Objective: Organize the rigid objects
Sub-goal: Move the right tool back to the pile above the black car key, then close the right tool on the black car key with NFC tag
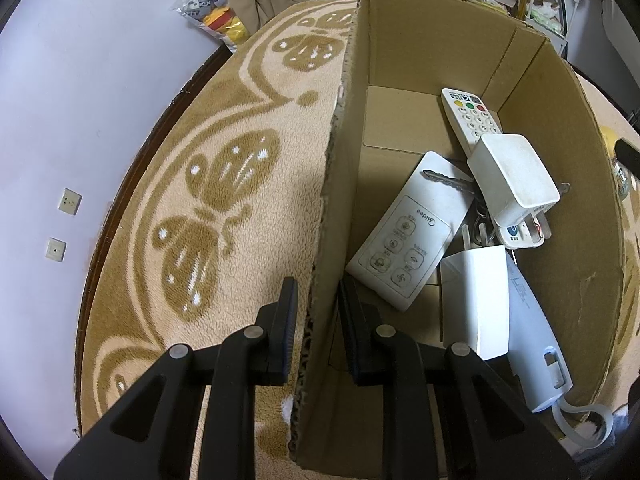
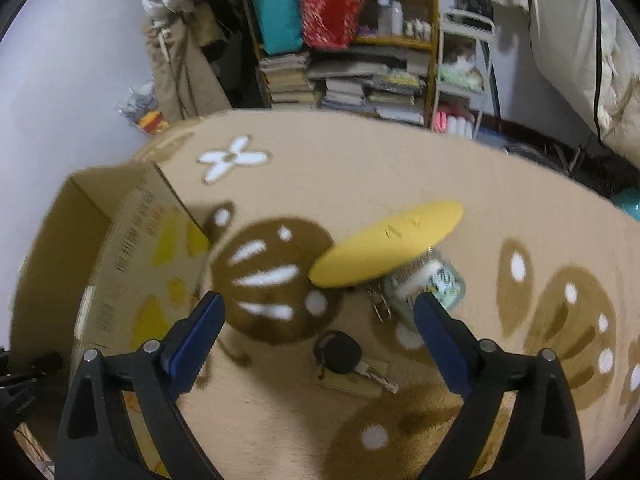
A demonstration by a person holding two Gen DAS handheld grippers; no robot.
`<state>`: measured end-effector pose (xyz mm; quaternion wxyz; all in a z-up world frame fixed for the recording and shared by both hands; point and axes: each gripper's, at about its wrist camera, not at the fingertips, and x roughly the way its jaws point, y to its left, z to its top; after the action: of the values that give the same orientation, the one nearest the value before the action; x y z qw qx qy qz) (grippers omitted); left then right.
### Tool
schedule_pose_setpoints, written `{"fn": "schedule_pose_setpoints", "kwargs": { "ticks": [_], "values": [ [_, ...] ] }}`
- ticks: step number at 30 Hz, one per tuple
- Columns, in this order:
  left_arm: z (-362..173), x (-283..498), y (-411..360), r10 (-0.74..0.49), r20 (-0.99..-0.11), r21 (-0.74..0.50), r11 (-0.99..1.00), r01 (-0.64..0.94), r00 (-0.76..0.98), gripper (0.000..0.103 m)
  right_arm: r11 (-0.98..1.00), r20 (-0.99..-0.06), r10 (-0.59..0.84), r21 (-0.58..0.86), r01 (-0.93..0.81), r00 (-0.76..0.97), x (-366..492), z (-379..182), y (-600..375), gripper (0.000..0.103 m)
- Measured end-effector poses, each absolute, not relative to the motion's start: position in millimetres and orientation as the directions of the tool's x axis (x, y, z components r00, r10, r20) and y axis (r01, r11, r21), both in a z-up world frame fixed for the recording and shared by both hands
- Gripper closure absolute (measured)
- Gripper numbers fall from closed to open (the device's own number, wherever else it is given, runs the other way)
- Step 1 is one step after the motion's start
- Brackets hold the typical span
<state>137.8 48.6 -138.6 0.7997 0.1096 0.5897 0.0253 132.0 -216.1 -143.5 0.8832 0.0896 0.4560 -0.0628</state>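
Left wrist — "Midea" on white remote (image 1: 412, 232)

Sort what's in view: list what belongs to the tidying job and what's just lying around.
Part of the job:
cardboard box, clamped at its wall by the left gripper
Midea remote, keypad remote and white charger inside it
car key, yellow oval object, open right gripper

Just lying about:
bookshelf
bag of toys
patterned rug

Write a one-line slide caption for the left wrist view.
Left gripper clamps the cardboard box wall; remotes and chargers lie inside.
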Motion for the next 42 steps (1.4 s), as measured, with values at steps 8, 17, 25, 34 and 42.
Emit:
{"fn": "schedule_pose_setpoints", "kwargs": {
  "ticks": [8,17,25,34,42],
  "values": [
    [-140,137,47,0.171,-0.938,0.207,0.974,0.089,0.303,0.082,0.971,-0.852,-0.059,0.072,0.228,0.521,132,-172,-225,0.004],
    [-139,137,47,0.17,-0.938,0.205,0.975,0.088,0.302,0.082,0.973,-0.873,-0.045,0.071,0.218,0.486,133,-191,-227,0.027],
    [-139,137,47,0.171,-0.938,0.206,0.975,0.088,0.302,0.082,0.98,-0.877,-0.059,0.039,0.193,0.476,129,-194,-219,0.033],
    [-140,136,46,0.171,-0.938,0.206,0.974,0.089,0.302,0.082,0.978,-0.85,-0.053,0.062,0.199,0.524,113,-190,-219,0.047],
    [-140,137,46,0.168,-0.939,0.203,0.975,0.088,0.301,0.082,0.972,-0.833,-0.009,0.122,0.2,0.553,104,-176,-218,0.047]
  ]
}}
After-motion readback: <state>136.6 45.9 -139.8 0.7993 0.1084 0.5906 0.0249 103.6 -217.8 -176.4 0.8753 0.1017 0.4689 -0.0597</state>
